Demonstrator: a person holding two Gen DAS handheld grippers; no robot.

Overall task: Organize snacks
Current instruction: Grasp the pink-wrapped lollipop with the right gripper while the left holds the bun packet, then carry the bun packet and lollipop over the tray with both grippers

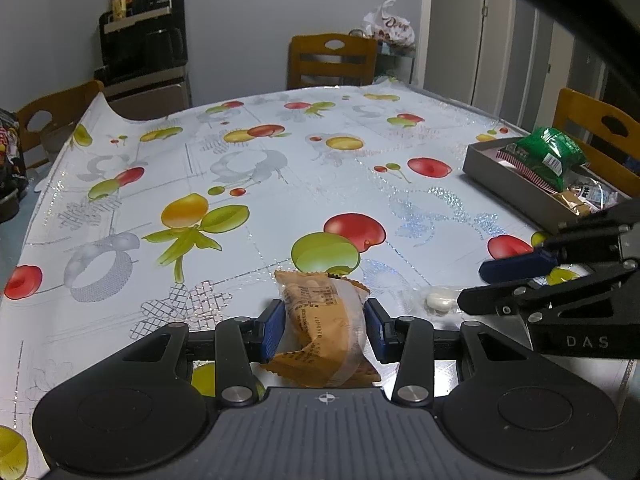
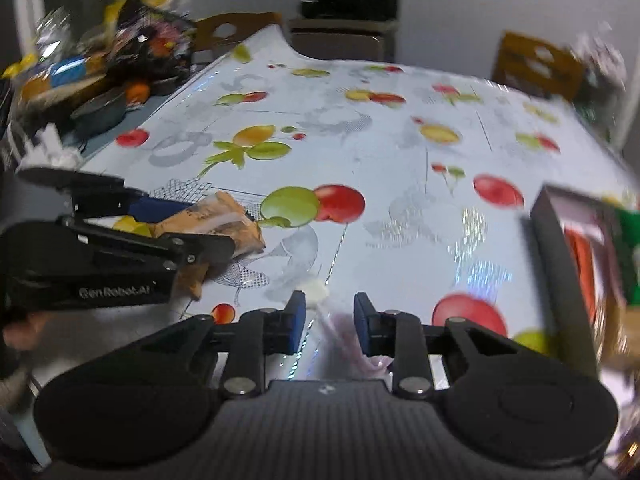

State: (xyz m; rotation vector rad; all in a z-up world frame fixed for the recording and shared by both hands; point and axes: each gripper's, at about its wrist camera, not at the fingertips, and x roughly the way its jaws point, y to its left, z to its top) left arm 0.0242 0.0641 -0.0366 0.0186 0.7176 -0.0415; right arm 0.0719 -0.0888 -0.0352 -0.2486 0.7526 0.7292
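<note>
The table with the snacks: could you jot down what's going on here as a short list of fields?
Surface: table with a fruit-print cloth
Left tool: shut on an orange snack packet
Right tool: around a clear wrapper holding a small white candy; grip unclear in the blur
Box: grey, at the right, holding a green bag and other packets
Chairs: wooden, around the table

Grey walls [image 1: 248,20], wooden chairs [image 1: 332,60], white cupboards [image 1: 500,40].

two grippers: left gripper [image 1: 325,330], right gripper [image 2: 329,322]. one orange snack packet [image 1: 320,332], one small white candy [image 1: 439,301], one grey box [image 1: 500,176] far right, one green packet [image 1: 550,156] inside, three wooden chairs [image 1: 332,60].
</note>
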